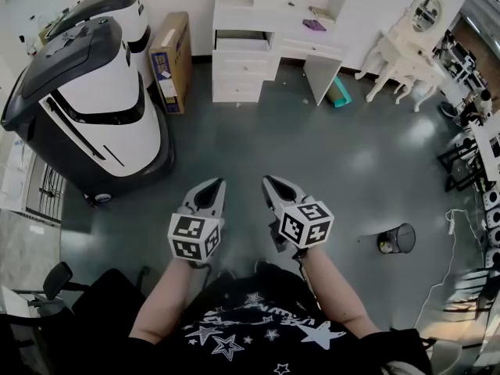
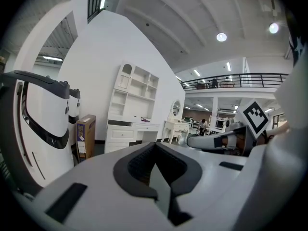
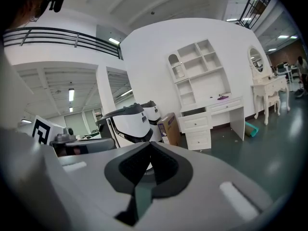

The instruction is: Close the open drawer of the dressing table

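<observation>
At the far wall's white counter [image 1: 266, 20], the top drawer [image 1: 243, 44] stood open, well apart from our left claw [image 1: 211, 186] and right claw [image 1: 273, 181], both closed on nothing; we judged it light, stiff, best pushed mid-front.

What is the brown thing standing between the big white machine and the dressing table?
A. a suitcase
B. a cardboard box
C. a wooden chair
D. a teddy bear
B: a tall brown cardboard box stands on the floor by the wall, with the white machine on one side and the dressing table on the other.
</observation>
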`<state>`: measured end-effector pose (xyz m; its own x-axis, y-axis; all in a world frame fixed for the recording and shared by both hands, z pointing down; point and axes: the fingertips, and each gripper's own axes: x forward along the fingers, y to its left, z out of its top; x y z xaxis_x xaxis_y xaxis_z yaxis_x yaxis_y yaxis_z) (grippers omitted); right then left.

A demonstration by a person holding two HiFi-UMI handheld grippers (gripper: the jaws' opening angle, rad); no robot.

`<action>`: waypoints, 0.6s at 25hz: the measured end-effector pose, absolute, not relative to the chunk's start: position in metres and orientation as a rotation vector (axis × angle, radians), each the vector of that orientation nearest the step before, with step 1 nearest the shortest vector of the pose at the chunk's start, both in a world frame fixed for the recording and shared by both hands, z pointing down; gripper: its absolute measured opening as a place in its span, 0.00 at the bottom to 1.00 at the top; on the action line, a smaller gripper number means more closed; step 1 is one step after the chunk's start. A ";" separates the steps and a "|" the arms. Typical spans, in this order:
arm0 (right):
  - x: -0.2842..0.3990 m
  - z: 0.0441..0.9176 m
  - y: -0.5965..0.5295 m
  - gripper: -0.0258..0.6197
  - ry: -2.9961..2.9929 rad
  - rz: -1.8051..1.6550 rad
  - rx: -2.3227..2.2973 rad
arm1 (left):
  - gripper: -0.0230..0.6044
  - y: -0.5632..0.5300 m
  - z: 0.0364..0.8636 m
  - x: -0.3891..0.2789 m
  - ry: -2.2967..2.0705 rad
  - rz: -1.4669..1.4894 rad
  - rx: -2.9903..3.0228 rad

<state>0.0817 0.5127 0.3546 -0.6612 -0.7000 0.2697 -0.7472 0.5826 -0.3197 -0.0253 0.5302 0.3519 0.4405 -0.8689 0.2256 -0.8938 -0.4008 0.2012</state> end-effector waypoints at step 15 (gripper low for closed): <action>0.087 0.389 0.449 0.04 -2.686 0.758 1.243 | 0.05 0.475 0.387 -0.032 -1.538 0.193 2.329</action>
